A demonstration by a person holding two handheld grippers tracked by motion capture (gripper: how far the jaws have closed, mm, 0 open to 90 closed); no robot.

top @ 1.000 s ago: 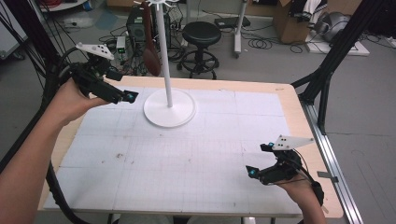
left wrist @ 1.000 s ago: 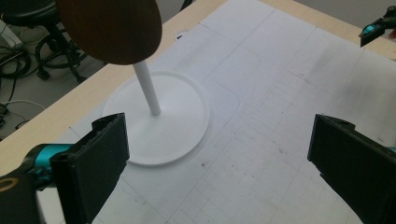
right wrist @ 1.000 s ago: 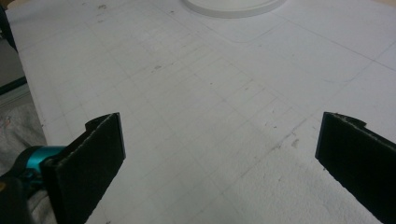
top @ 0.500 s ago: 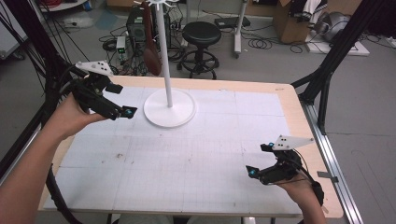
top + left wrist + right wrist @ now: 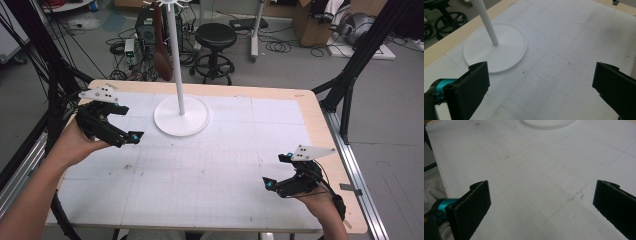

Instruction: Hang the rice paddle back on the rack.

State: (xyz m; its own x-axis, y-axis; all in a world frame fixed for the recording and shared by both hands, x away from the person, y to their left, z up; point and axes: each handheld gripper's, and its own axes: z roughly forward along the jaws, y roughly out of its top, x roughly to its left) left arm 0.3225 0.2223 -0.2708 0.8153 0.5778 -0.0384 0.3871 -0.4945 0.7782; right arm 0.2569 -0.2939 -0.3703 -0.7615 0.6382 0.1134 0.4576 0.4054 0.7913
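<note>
Nearby, white round-based stand (image 5: 181, 116) rises upright; unheld.

Stand (image 5: 181, 116) sat at the table's (image 5: 215, 180) far middle, left gripper (image 5: 131, 137) near its left, right gripper (image 5: 275, 172) well apart at near right, stool (image 5: 215, 37) behind the table.

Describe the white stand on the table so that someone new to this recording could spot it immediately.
Start at the wooden table covered with a white gridded mat. At the mat's far edge, left of centre, sits the white stand: a flat round base with a thin upright pole. It is the one tall thing on the table, and a brown spoon-shaped utensil hangs from its top.
</note>
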